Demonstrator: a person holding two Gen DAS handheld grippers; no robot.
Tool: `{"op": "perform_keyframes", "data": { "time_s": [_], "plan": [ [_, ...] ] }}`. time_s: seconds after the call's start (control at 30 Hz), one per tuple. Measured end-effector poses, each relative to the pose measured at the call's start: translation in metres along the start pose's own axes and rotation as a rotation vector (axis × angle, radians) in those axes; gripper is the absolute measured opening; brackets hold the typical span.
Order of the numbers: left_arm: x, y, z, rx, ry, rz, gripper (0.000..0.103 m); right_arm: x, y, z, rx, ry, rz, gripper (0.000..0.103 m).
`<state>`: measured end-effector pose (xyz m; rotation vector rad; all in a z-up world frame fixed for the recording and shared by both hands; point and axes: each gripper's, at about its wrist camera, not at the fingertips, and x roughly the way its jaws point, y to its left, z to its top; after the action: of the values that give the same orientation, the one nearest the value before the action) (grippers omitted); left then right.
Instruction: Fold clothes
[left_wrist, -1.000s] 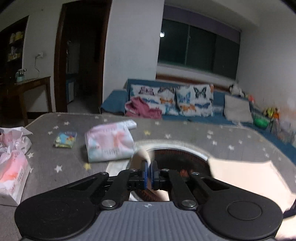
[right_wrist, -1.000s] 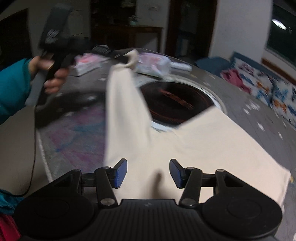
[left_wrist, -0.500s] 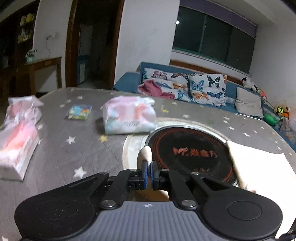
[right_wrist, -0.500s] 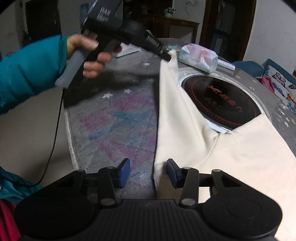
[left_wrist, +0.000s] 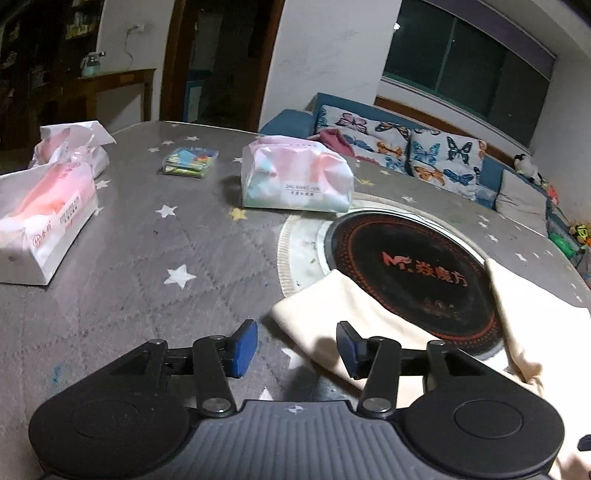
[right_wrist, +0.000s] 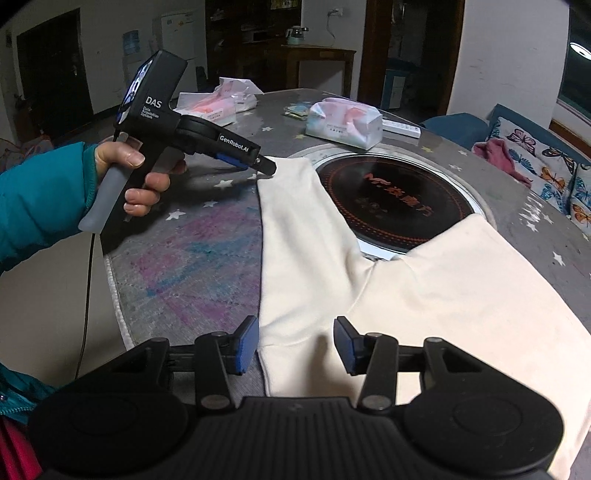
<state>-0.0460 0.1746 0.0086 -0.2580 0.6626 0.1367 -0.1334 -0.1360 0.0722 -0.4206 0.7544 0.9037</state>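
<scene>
The left tongs (left_wrist: 295, 345) are open, jaws well apart, holding nothing. They hover just above the tabletop (left_wrist: 147, 258) at the end of one leg of the cream trousers (left_wrist: 332, 314). In the right wrist view the left tongs (right_wrist: 264, 166) sit at the far end of that leg, held by a hand (right_wrist: 136, 177) in a teal sleeve (right_wrist: 40, 206); from this angle the view does not show whether their tips touch the cloth.

The right tongs (right_wrist: 295, 345) are also open and grip nothing. They sit over the near edge of the trousers (right_wrist: 406, 295), with the left finger beside the cloth edge and the right finger above the cloth.

The trousers lie flat on the tabletop in a V. One leg runs along the left side of the round black hotplate (right_wrist: 391, 199); the other runs along its right side. Both legs overlap the hotplate rim.

On the far side of the tabletop:
- a pink-and-white tissue pack (left_wrist: 295, 181), just beyond the hotplate;
- a small coloured packet (left_wrist: 190, 162), to its left;
- an open tissue pack (left_wrist: 44, 221), at the left edge.

A sofa (left_wrist: 424, 155) with butterfly cushions stands behind the tabletop.
</scene>
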Motion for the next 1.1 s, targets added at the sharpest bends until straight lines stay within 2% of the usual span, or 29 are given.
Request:
{"op": "perform_keyframes", "data": {
  "time_s": [0.07, 0.1, 0.13, 0.17, 0.2, 0.23, 0.6, 0.73, 0.87, 0.97, 1.1],
  "plan": [
    [0.003, -0.002, 0.001, 0.005, -0.004, 0.004, 0.045, -0.002, 0.0, -0.001, -0.001, -0.004, -0.008, 0.045],
    [0.004, -0.004, 0.002, 0.012, -0.006, 0.007, 0.031, -0.004, 0.001, -0.001, -0.001, -0.008, -0.012, 0.045],
    [0.006, -0.005, 0.003, 0.021, -0.007, 0.011, 0.021, -0.005, 0.001, -0.001, 0.002, -0.011, -0.016, 0.045],
    [0.008, -0.007, 0.003, 0.03, -0.008, 0.014, 0.018, -0.007, 0.001, -0.002, 0.006, -0.014, -0.019, 0.045],
    [0.009, -0.008, 0.004, 0.038, -0.009, 0.018, 0.01, -0.009, 0.0, -0.002, 0.009, -0.017, -0.022, 0.045],
    [0.004, -0.013, 0.006, 0.044, -0.022, 0.002, 0.008, -0.011, 0.0, -0.003, 0.015, -0.019, -0.027, 0.045],
    [-0.09, -0.081, 0.039, 0.093, -0.244, -0.286, 0.005, -0.041, -0.035, -0.027, 0.168, -0.061, -0.143, 0.045],
    [-0.122, -0.123, 0.044, 0.14, -0.282, -0.428, 0.005, -0.056, -0.049, -0.038, 0.228, -0.088, -0.185, 0.045],
    [-0.141, -0.17, 0.036, 0.198, -0.268, -0.572, 0.006, -0.071, -0.061, -0.051, 0.277, -0.112, -0.217, 0.045],
    [-0.144, -0.204, 0.02, 0.239, -0.221, -0.67, 0.007, -0.075, -0.068, -0.062, 0.323, -0.112, -0.231, 0.045],
    [-0.129, -0.234, -0.01, 0.31, -0.122, -0.717, 0.017, -0.079, -0.077, -0.081, 0.373, -0.097, -0.248, 0.045]
  ]
}}
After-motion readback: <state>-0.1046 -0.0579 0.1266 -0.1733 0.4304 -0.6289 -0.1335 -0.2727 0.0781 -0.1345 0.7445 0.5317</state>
